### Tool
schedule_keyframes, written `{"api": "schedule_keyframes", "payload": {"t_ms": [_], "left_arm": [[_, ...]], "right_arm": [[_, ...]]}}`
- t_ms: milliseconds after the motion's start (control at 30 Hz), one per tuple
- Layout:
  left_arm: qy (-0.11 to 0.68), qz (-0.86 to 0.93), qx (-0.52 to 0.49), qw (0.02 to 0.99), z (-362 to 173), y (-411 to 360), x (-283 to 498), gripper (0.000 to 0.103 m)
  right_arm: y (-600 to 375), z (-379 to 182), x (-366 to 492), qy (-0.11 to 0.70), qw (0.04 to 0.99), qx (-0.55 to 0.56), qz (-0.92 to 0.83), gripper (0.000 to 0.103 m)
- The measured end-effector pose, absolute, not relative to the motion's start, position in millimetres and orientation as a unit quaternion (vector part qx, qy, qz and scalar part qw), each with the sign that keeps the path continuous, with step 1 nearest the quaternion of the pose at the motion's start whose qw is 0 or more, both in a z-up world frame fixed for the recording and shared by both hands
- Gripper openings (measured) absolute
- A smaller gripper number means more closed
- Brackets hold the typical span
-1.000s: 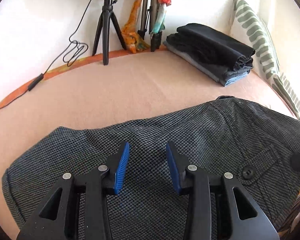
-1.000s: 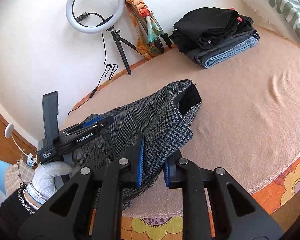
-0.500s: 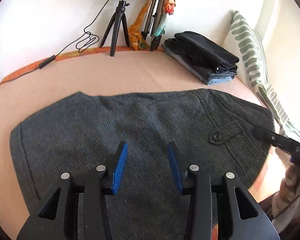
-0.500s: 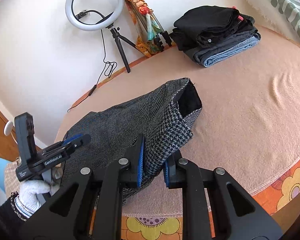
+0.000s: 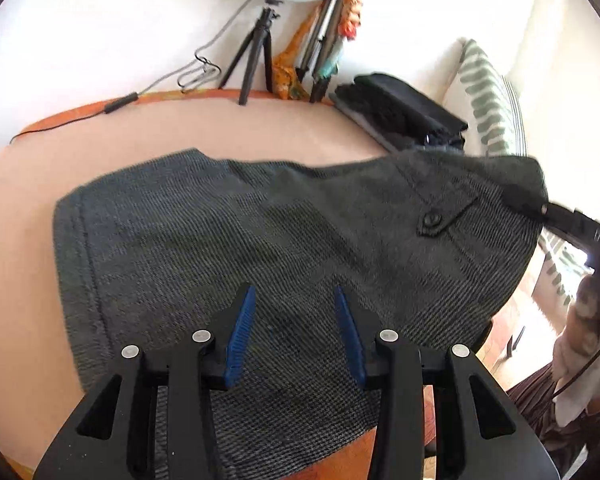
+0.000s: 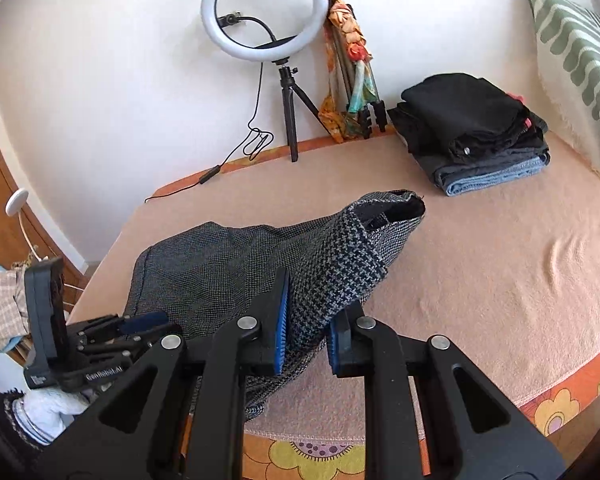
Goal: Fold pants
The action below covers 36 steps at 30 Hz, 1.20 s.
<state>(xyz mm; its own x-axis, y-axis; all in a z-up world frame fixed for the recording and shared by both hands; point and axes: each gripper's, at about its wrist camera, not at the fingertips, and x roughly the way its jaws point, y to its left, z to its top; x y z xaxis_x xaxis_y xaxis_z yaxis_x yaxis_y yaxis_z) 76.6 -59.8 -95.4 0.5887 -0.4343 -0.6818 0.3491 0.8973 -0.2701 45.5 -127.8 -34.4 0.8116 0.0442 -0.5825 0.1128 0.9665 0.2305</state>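
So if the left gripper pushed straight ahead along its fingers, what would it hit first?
Most likely the grey pants: the open left gripper points over the cloth spread ahead of it. Depth is unclear.

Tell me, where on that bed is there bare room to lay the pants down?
Bare blanket lies between the grey pants and the folded clothes stack, out to the flowered edge. The back edge is crowded: ring light tripod, cable, stack, pillow.

A peach-covered bed (image 6: 500, 280) carries grey pants (image 5: 260, 240), folded clothes (image 6: 476, 136) — a ring-light tripod (image 6: 290, 120).
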Motion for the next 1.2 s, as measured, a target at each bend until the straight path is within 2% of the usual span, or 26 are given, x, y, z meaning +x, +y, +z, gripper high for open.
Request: {"api": "schedule_keyframes", "payload": {"t_ms": [233, 467, 900, 1200], "left_arm": [[0.323, -0.146, -0.128, 0.926, -42.3, 34.3, 85.9, 0.039], [0.287, -0.088, -0.191, 0.935, -27.3, 106.9, 76.9, 0.039], [0.276, -0.068, -0.221, 0.933, -27.7, 142.7, 54.3, 0.039], [0.288, -0.073, -0.217, 0.930, -33.5, 141.4, 51.0, 0.039]], "right_arm": [[-70.4, -8.5, 61.6, 0.301, 0.953, 0.031, 0.012, 0.017], [16.7, -0.4, 79.8, 0.294, 0.950, -0.073, 0.074, 0.017], [151.9, -52.9, 86.5, 0.322, 0.891, -0.246, 0.202, 0.015], [168.2, -93.9, 94.0, 0.370, 0.860, -0.245, 0.250, 0.017]]}}
